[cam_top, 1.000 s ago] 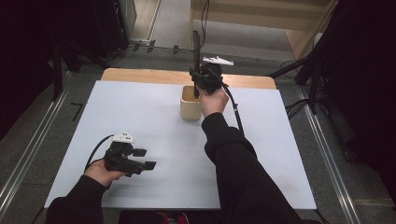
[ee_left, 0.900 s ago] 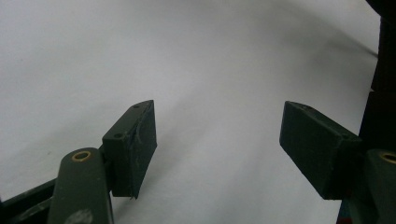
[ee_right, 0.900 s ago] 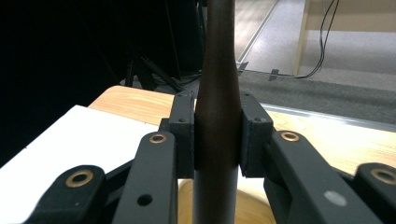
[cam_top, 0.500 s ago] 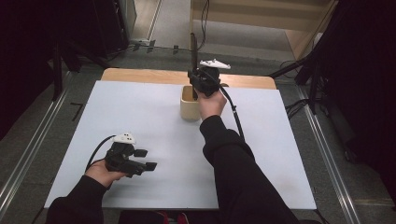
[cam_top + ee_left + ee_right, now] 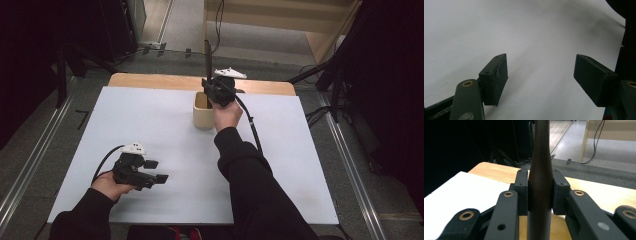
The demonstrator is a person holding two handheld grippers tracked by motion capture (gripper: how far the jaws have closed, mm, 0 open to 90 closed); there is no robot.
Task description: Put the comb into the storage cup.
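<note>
Clamping a dark handle (image 5: 539, 182), the right tool (image 5: 540, 192); high view adds the beige cup (image 5: 202, 116).

High view: white table (image 5: 150, 125) evenly lit from above, surroundings v. dark, soft shadows. Left gripper view: dim, grey cast, jaws slightly soft. Right gripper view: near parts blurred, bright floor (image 5: 574, 142) behind.

The right tongs (image 5: 207, 85) have lifted the dark rod (image 5: 207, 52) slightly higher.
</note>
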